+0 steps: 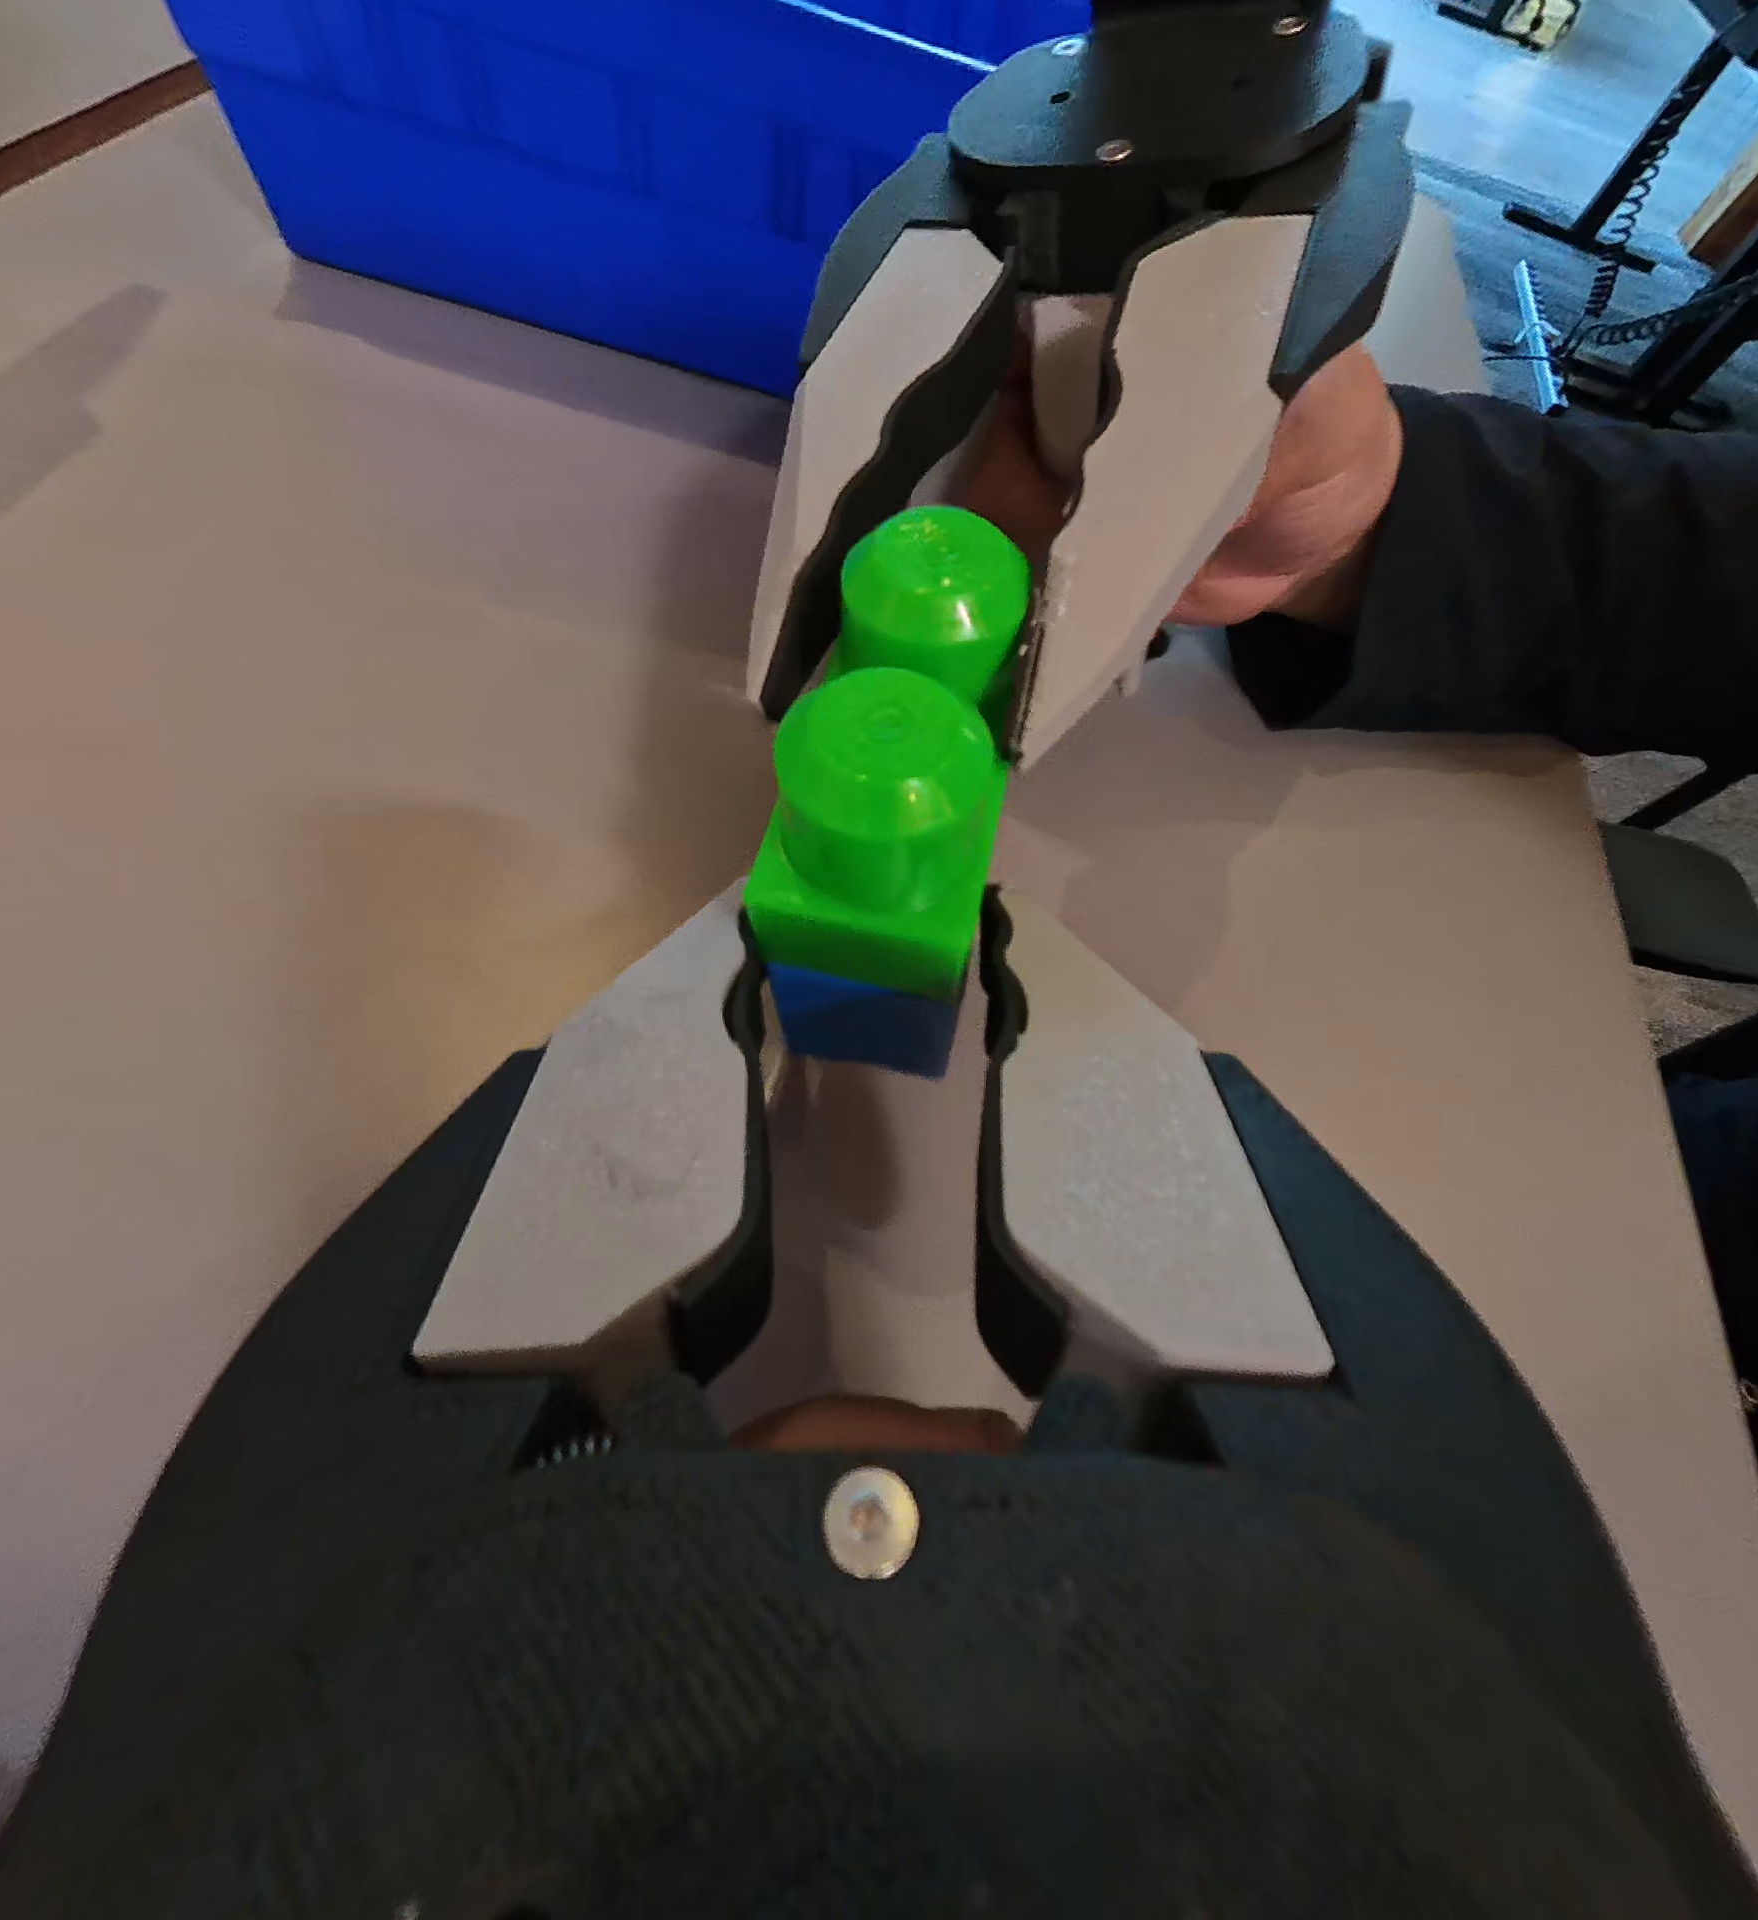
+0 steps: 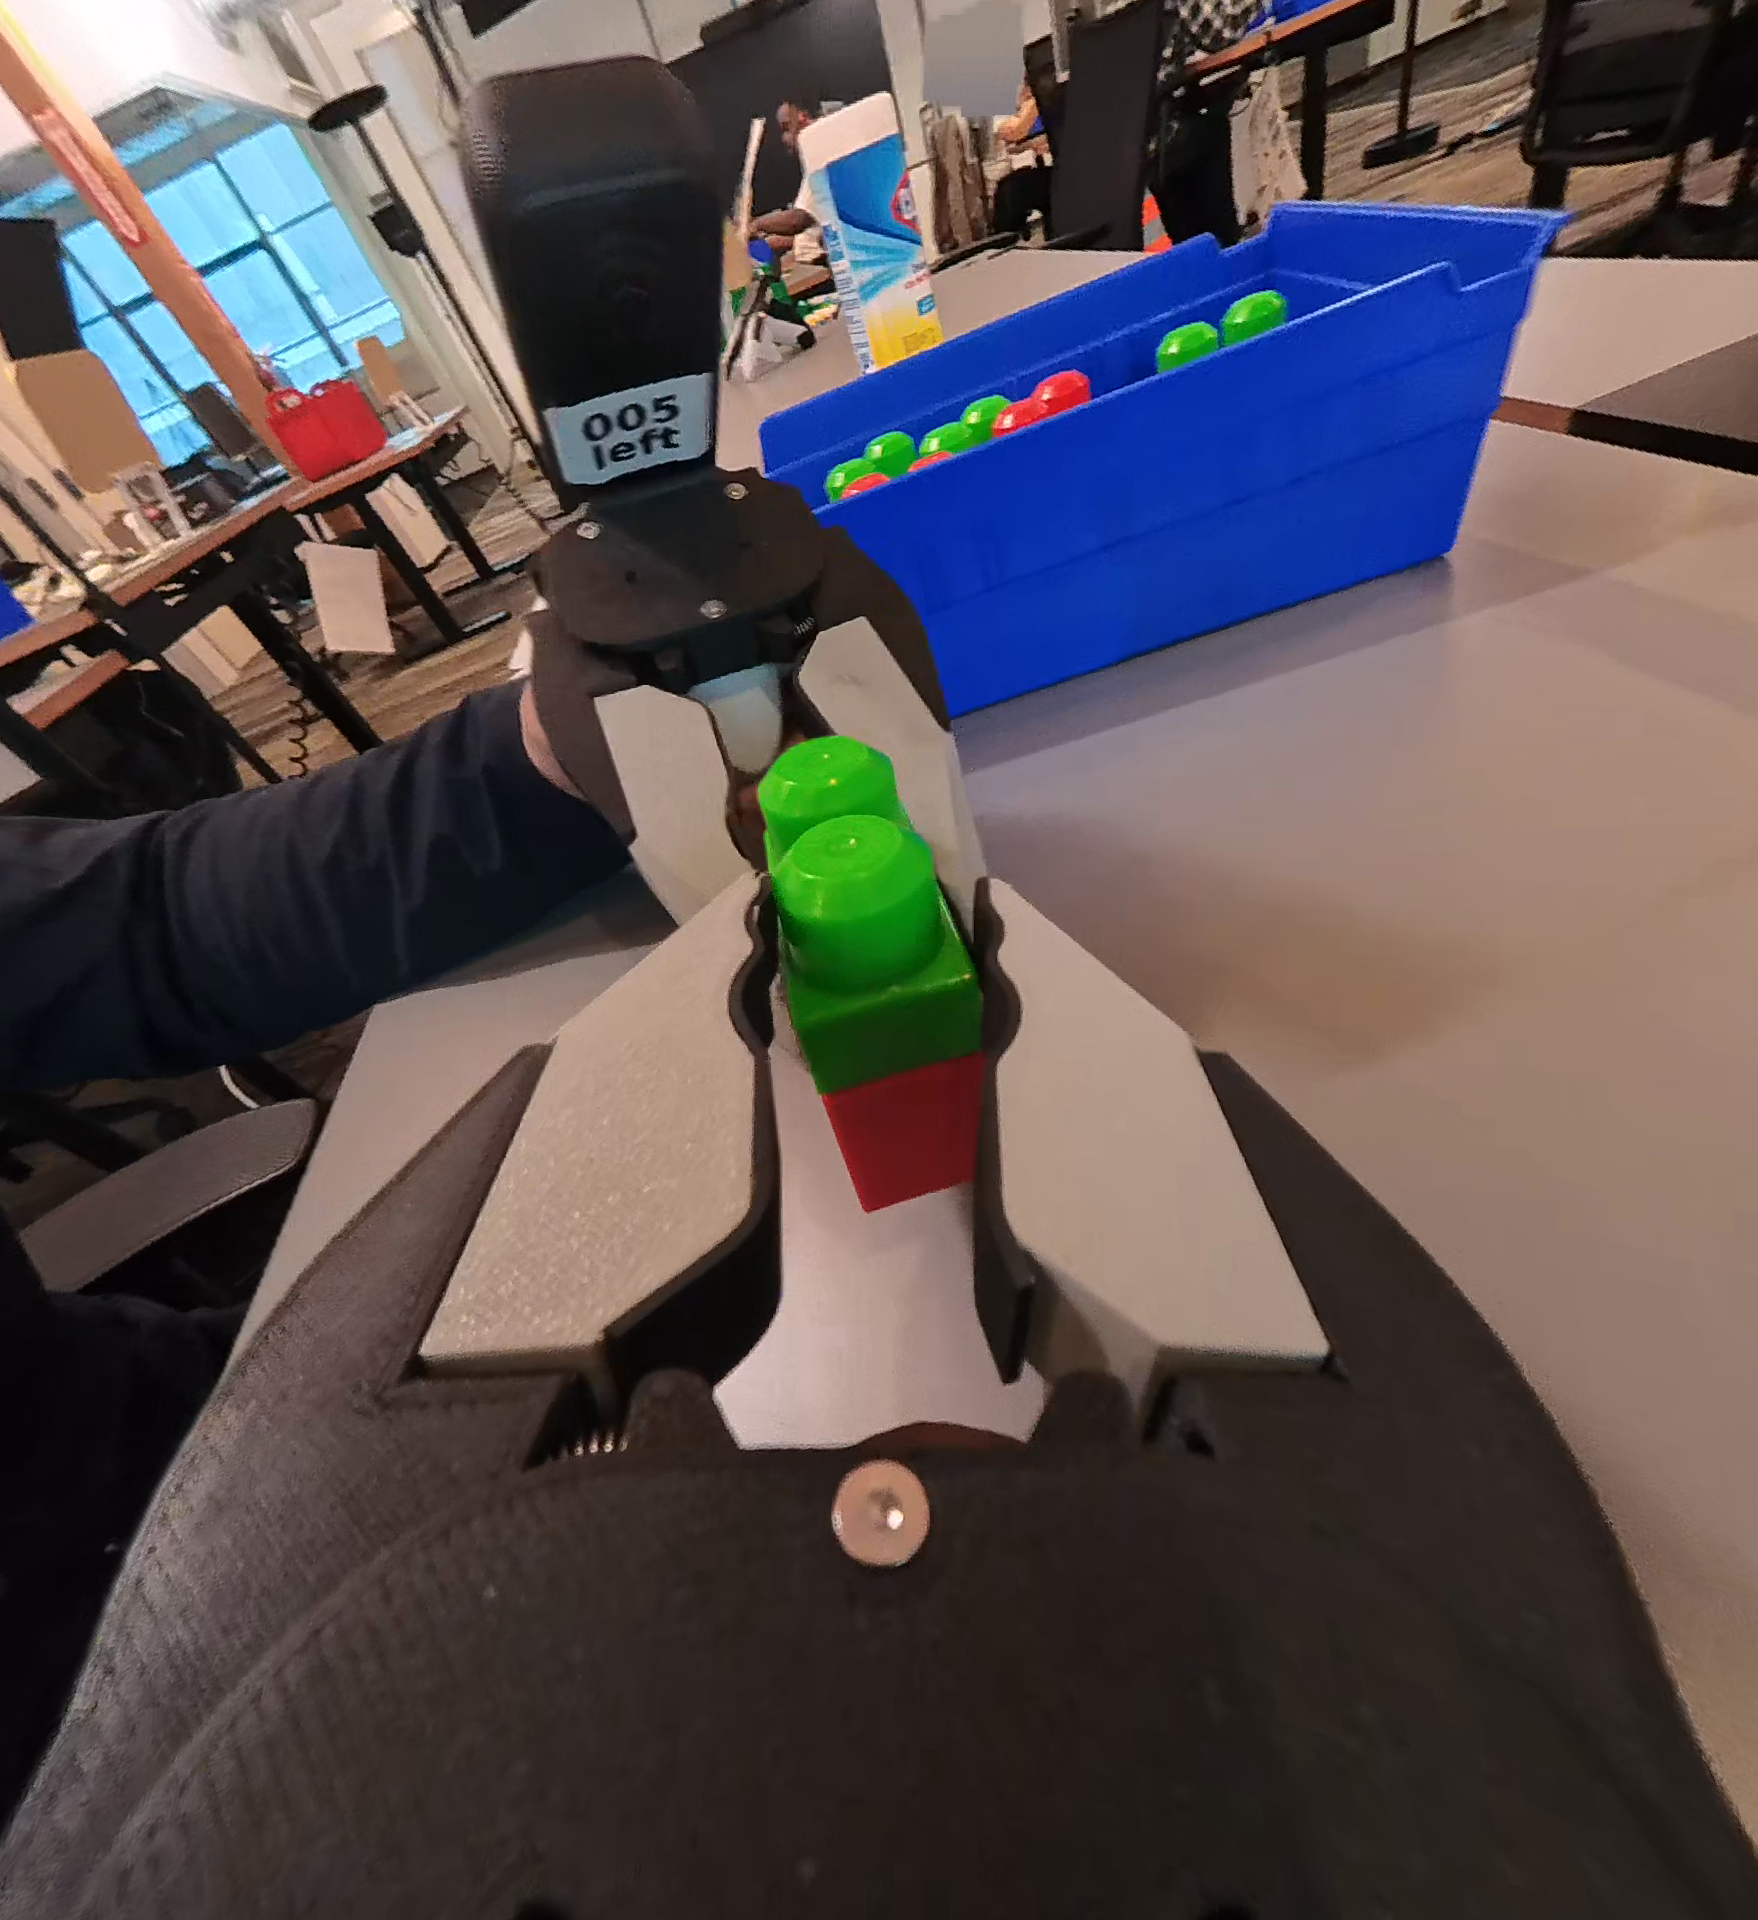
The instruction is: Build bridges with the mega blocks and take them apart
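The left gripper pinched one end of the green two-stud block, above its blue block. The right gripper pinched the other end, above the red block. The blue bin on the grey table held loose green blocks and red blocks.

Grey table, matte, bare across most of its top. Tall white wipes canister with blue and yellow label, upright at the far edge. Beyond: wood-topped desks on black legs, a red basket on one. Large windows behind. Grey carpet floor; black stands with coiled cable.
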A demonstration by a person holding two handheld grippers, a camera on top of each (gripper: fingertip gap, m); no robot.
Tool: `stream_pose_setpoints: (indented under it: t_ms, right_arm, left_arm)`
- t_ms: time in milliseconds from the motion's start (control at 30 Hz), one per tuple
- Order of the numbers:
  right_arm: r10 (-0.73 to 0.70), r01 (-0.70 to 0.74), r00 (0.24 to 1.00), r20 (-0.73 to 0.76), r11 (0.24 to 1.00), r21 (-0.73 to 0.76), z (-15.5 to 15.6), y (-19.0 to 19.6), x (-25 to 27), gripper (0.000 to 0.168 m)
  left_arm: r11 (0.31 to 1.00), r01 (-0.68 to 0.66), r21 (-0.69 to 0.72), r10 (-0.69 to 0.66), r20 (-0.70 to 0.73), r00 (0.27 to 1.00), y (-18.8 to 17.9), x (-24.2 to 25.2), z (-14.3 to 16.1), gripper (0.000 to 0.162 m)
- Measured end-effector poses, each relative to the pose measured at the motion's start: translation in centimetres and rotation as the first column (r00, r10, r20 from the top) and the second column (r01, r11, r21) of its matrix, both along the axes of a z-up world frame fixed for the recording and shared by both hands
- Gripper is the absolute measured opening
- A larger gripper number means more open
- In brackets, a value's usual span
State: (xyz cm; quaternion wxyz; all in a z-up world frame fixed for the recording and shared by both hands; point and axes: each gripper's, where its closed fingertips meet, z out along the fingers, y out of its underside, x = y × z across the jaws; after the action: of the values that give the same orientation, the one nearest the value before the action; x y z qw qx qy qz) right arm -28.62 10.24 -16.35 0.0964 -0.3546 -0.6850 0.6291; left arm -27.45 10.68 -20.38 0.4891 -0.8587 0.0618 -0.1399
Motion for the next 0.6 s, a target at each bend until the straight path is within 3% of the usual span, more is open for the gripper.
stream_pose_setpoints:
  t_ms: [267, 400, 600]
  right_arm:
    - [-0.249, 0.249, 0.969, 0.002, 0.969, -0.008, 0.1, 4.0, -2.1, 0.032]
    - [-0.351, 0.352, 0.936, 0.031, 0.934, -0.066, 0.4, 5.0, -2.8, 0.032]
    - [-0.331, 0.332, 0.943, 0.034, 0.942, -0.038, 0.2, 3.6, -2.8, 0.031]
  left_arm:
    - [0.989, -0.118, -0.090, 0.105, -0.140, 0.985, 0.1, -2.2, -2.4, 0.042]
    - [0.973, -0.204, -0.106, 0.186, -0.157, 0.970, 1.2, -2.8, -3.2, 0.053]
    - [0.964, -0.238, -0.114, 0.219, -0.157, 0.963, 1.6, -2.9, -3.3, 0.055]
